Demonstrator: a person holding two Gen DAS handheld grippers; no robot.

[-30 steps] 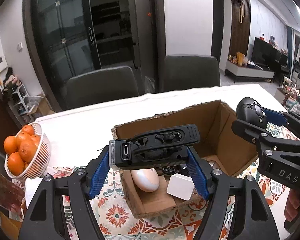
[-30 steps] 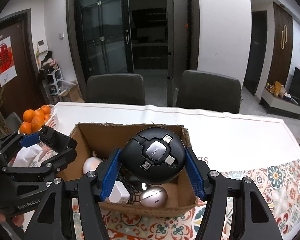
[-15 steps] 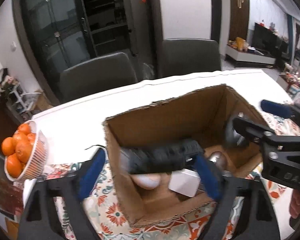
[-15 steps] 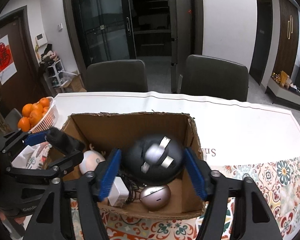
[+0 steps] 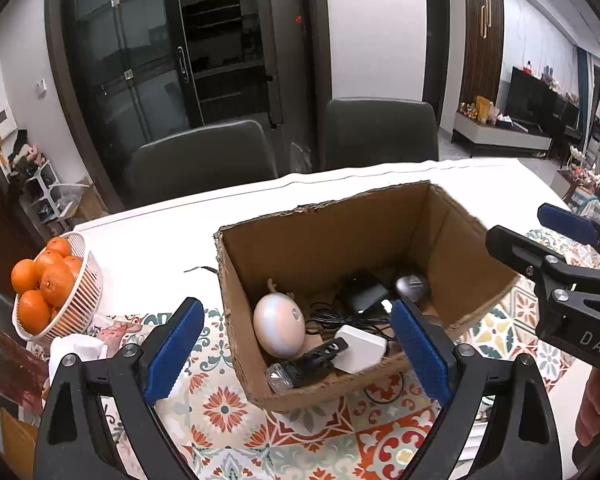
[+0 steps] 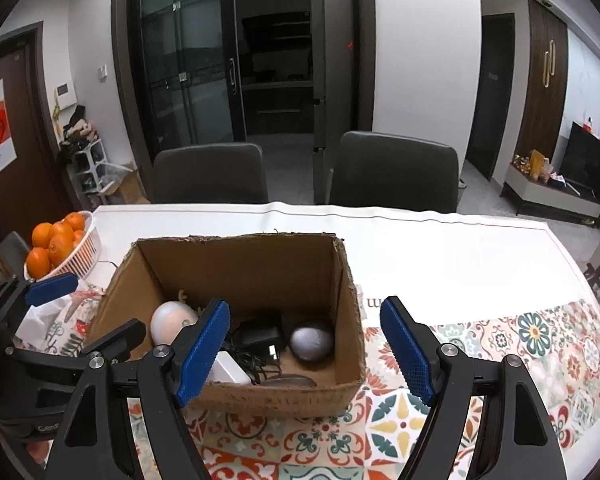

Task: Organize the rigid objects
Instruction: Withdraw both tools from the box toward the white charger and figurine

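Observation:
An open cardboard box (image 5: 466, 240) (image 6: 348, 276) stands on the patterned tablecloth. Inside lie a white egg-shaped device (image 5: 278, 330) (image 6: 168, 320), a black adapter with cable (image 5: 364, 294) (image 6: 260, 336), a white charger (image 5: 358, 354) (image 6: 226, 368), a silver mouse (image 5: 412, 286) (image 6: 312, 342) and a black flat gadget (image 5: 308, 364) at the box's near wall. My left gripper (image 5: 296, 354) is open and empty above the box's near edge. My right gripper (image 6: 306, 354) is open and empty above the box. The right gripper also shows at the right of the left wrist view (image 5: 556, 248).
A white basket of oranges (image 5: 54, 286) (image 6: 66, 246) stands at the left on the table. White crumpled paper (image 5: 78, 350) lies beside it. Two dark chairs (image 6: 394, 172) stand behind the table. The white tablecloth (image 6: 440, 248) stretches behind and to the right of the box.
Both grippers have opened. The black flat gadget dropped from my left gripper into the box, and the round black cable hub left my right gripper and is out of sight now.

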